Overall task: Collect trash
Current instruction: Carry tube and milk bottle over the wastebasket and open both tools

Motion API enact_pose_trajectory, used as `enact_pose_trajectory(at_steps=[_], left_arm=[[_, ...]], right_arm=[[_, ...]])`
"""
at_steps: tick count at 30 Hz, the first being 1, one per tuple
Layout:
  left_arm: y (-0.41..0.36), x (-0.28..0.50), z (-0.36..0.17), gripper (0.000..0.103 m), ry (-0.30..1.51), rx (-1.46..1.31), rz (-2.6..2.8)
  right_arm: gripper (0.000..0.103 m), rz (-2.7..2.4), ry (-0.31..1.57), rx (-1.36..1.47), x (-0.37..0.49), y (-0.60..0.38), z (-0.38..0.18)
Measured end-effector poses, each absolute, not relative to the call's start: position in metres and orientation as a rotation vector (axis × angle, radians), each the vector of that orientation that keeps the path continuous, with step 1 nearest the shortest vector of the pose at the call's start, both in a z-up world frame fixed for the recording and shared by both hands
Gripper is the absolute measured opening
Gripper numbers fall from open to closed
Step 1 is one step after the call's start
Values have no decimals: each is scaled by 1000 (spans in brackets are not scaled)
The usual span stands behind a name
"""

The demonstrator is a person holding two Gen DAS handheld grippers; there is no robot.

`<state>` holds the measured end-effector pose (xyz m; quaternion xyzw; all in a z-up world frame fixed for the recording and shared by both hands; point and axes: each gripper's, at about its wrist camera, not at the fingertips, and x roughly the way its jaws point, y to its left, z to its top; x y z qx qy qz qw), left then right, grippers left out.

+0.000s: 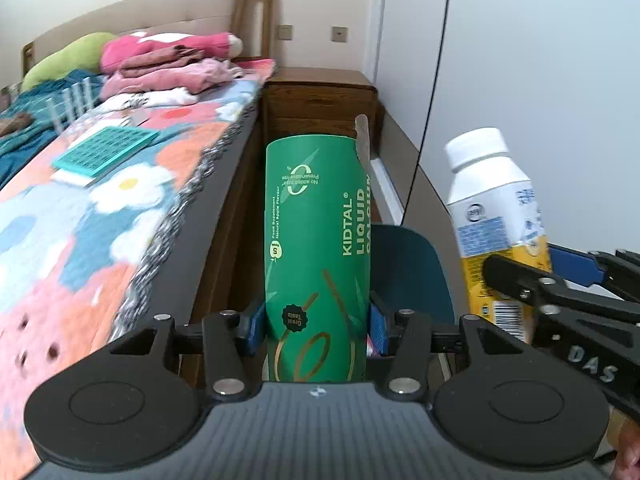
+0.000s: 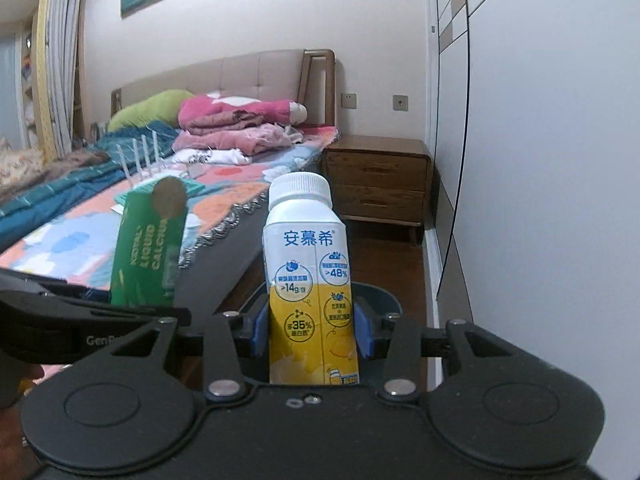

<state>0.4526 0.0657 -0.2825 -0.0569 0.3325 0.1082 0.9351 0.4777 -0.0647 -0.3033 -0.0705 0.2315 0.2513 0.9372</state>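
My left gripper [image 1: 316, 330] is shut on a green Kidtal liquid calcium box [image 1: 316, 248], held upright with its top flap open. The box also shows in the right wrist view [image 2: 148, 248]. My right gripper [image 2: 314, 332] is shut on a white and yellow yoghurt bottle [image 2: 308, 280] with a white cap, held upright; the bottle also shows at the right of the left wrist view [image 1: 496, 216]. A dark blue bin [image 1: 408, 272] sits on the floor just beyond and below both held items; its rim shows behind the bottle [image 2: 380, 296].
A bed [image 1: 100, 208] with a flowered cover runs along the left, with a teal tray [image 1: 106, 150] and folded pink clothes [image 1: 168, 68] on it. A wooden nightstand [image 2: 376, 180] stands ahead. White wardrobe doors [image 2: 540, 180] line the right.
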Motion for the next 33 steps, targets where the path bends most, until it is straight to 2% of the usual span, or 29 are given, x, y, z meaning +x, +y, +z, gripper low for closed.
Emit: enact_pose_trajectory(at_steps=[11, 18, 25, 33], left_arm=[[96, 558, -318, 48, 733, -96, 140], [110, 602, -369, 48, 839, -100, 74], [99, 619, -412, 48, 934, -53, 35], [88, 622, -442, 48, 995, -44, 39]], right_arm=[[42, 427, 568, -191, 556, -27, -333], [42, 417, 708, -233, 585, -11, -386], [42, 435, 791, -338, 583, 8, -426], [42, 433, 833, -414, 579, 13, -445]])
